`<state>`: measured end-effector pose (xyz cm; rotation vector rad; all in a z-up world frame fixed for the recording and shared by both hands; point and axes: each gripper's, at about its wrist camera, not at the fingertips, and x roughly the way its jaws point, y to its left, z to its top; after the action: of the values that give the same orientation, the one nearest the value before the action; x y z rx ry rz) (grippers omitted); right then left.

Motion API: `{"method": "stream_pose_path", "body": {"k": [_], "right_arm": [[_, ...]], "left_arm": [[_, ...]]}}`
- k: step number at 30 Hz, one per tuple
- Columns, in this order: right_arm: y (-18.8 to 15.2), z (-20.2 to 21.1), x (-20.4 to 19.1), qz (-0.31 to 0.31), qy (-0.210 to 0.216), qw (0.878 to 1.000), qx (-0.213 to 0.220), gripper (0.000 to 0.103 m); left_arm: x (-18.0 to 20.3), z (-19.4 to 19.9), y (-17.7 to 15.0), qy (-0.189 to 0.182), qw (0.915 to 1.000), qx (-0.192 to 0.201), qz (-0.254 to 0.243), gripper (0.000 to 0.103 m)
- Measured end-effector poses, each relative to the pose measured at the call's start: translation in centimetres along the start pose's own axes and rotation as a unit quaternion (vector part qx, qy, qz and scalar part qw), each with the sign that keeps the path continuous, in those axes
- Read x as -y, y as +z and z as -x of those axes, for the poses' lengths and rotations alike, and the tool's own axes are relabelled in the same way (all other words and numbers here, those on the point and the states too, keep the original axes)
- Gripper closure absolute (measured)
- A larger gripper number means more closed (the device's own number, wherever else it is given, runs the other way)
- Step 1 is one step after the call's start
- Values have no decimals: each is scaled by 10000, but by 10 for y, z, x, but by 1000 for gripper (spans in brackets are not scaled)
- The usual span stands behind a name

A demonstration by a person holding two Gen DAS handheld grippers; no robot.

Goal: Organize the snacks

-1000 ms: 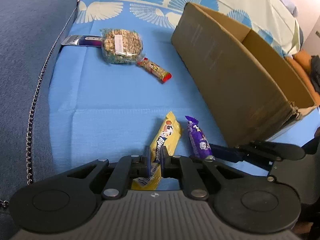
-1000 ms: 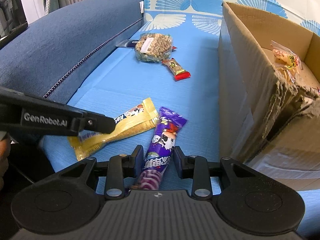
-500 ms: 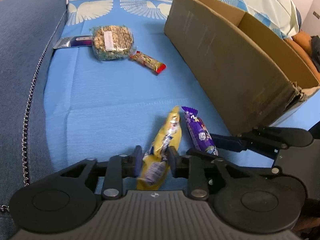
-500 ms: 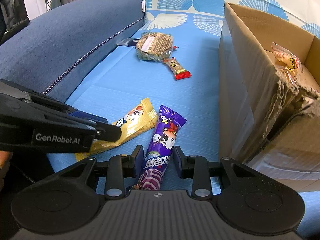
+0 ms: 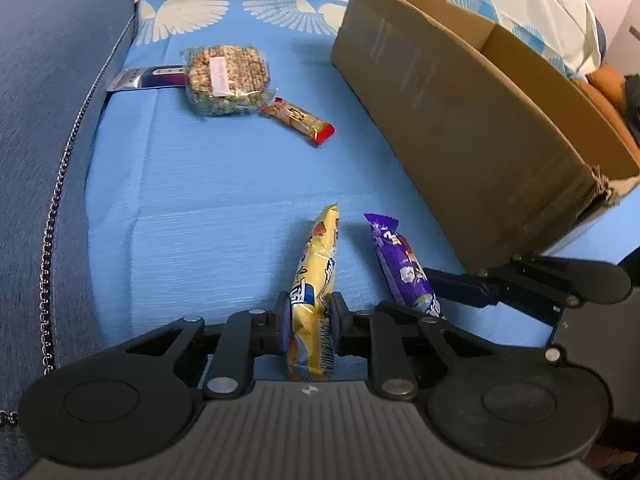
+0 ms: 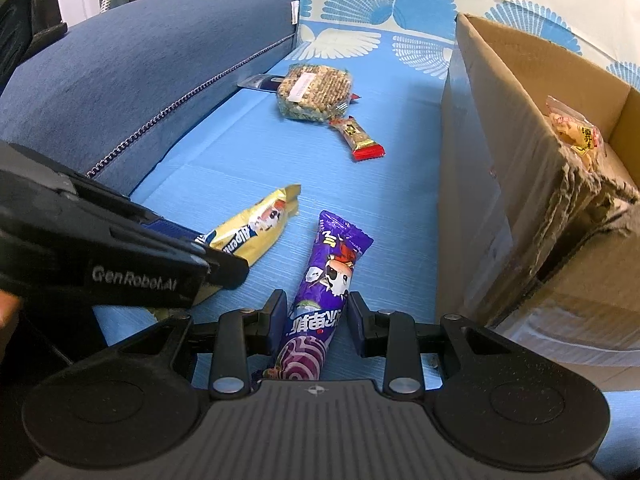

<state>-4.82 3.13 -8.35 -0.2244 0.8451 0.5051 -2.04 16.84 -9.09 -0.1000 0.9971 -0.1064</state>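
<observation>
- A blue sheet (image 5: 208, 208) with a white fan pattern at its far end is seen spread over the sofa seat; a dark blue sofa cushion (image 6: 132, 76) with a zipper seam borders it on the left.
- An open cardboard box (image 5: 460, 120) stands on the sheet to the right, its near corner torn; a clear snack bag (image 6: 572, 132) is seen inside it.
- Far back, a round grain-cake pack (image 5: 226, 78) lies on a dark flat packet (image 5: 148, 78); a small red-ended bar (image 5: 298, 120) lies just beside the pack, towards the box.
- Nothing is seen between the near snacks and the box wall except bare sheet.
- The yellow wrapper bar (image 5: 316, 280) is glossy, with a cartoon face and blue lettering; it is turned up on its edge, far end resting on the sheet.
- The left gripper (image 5: 310, 316) is narrow and closing, with the yellow bar's near end between its jaws and both pads touching the wrapper.
- The purple wrapper bar (image 6: 328, 280) shows a cartoon cow and white characters; it lies flat on the sheet, just beside the yellow bar, nearer the box.
- The right gripper (image 6: 316, 320) is partly closed around the purple bar's lower half; whether its pads press on it cannot be told.
</observation>
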Motion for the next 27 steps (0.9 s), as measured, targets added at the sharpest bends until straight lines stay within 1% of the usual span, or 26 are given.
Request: {"method": "stream_pose_path", "body": {"k": [3, 6, 10, 15, 20, 24, 27], "right_arm": [[-2, 1, -1, 49, -31, 10000, 36, 70], [-3, 3, -1, 70, -65, 9999, 76, 78], [-5, 6, 0, 60, -95, 9999, 127, 82], [-2, 15, -3, 93, -106, 9993, 342, 84], [0, 23, -7, 97, -60, 9985, 529, 84], [1, 27, -9, 116, -32, 9981, 610, 84], [3, 29, -10, 89, 9, 9978, 652, 84]], "left_arm": [[-4, 2, 0, -48, 9999, 57, 116, 84], [-5, 6, 0, -90, 9997, 128, 170, 84], [-8, 10, 0, -132, 9994, 216, 231, 84], [-14, 14, -1, -232, 9984, 349, 378, 84], [-21, 22, -1, -333, 9961, 571, 588, 84], [-26, 28, -2, -338, 9944, 700, 720, 84], [-28, 30, -2, -274, 9937, 763, 771, 84]]}}
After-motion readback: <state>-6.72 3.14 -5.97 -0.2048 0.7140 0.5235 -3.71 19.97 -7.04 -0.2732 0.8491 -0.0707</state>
